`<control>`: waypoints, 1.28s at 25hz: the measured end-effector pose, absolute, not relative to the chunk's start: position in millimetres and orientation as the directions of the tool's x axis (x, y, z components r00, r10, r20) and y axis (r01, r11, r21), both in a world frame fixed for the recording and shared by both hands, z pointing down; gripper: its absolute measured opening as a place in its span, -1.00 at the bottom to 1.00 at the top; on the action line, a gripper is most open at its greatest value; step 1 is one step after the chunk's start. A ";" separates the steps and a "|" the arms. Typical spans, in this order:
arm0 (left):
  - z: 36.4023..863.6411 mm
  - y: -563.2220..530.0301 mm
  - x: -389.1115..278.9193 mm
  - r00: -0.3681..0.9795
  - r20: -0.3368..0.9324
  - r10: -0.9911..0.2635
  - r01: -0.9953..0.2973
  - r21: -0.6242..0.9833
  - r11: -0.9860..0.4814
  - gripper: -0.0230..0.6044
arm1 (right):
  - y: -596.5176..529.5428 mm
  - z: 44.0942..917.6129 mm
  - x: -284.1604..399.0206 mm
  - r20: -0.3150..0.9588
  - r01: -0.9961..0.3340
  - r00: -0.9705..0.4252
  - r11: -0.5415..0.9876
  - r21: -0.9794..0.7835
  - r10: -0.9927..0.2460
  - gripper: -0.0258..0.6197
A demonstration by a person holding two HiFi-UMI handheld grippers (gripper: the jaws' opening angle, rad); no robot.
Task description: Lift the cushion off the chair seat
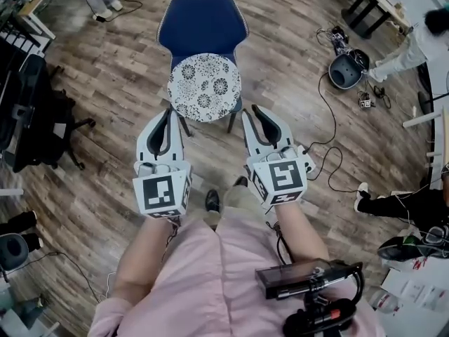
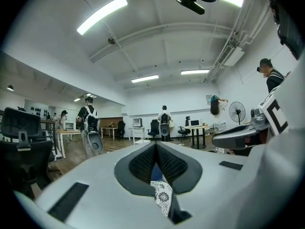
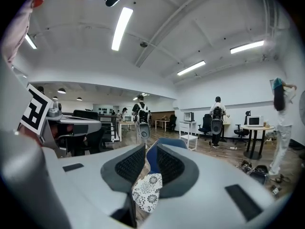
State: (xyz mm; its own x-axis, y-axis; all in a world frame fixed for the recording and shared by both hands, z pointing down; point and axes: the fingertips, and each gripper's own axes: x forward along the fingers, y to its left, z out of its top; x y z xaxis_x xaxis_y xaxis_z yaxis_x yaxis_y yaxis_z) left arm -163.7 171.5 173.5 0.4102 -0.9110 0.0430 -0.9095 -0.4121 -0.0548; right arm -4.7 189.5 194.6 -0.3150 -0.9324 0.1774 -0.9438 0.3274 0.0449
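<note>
Floral round cushion [image 1: 204, 87] lies flat on seat of blue chair [image 1: 202, 23], at 12 o'clock from both grippers, apart from each. Left gripper [image 1: 168, 114] sits at cushion's 7 o'clock, pads pressed tog. at tips, nothing betw. them; in left gripper view, cushion [image 2: 162, 197] shows through wedge below the tips. Right gripper [image 1: 257, 111] sits at cushion's 4 o'clock, jaws a narrow slit apart, empty; in right gripper view, cushion [image 3: 147, 190] and chair [image 3: 151, 159] show through the slit. Marker cubes [image 1: 161, 194] carry b/w square codes.
</note>
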 end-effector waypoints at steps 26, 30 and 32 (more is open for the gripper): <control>218.4 -36.9 -54.4 0.361 0.189 -0.913 -0.918 -0.099 -0.384 -0.89 | -44.8 263.8 111.1 0.283 -0.918 -0.394 0.386 -0.087 -0.874 -0.64; 218.9 -60.8 -52.0 0.348 0.195 -0.917 -0.922 -0.106 -0.372 -0.89 | -73.6 262.3 118.8 0.281 -0.918 -0.395 0.388 -0.083 -0.874 -0.63; 223.9 -71.5 -54.1 0.342 0.203 -0.917 -0.925 -0.097 -0.366 -0.89 | -85.1 267.5 119.5 0.293 -0.918 -0.394 0.387 -0.084 -0.871 -0.62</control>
State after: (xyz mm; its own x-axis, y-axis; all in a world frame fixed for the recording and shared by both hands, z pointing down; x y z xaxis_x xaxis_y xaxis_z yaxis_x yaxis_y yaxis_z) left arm -54.1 -71.5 223.9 0.3419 -0.9175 0.2033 -0.9254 -0.3664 -0.0973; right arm 119.5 -85.1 267.5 -0.3944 -0.8711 0.2927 -0.9180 0.3874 -0.0841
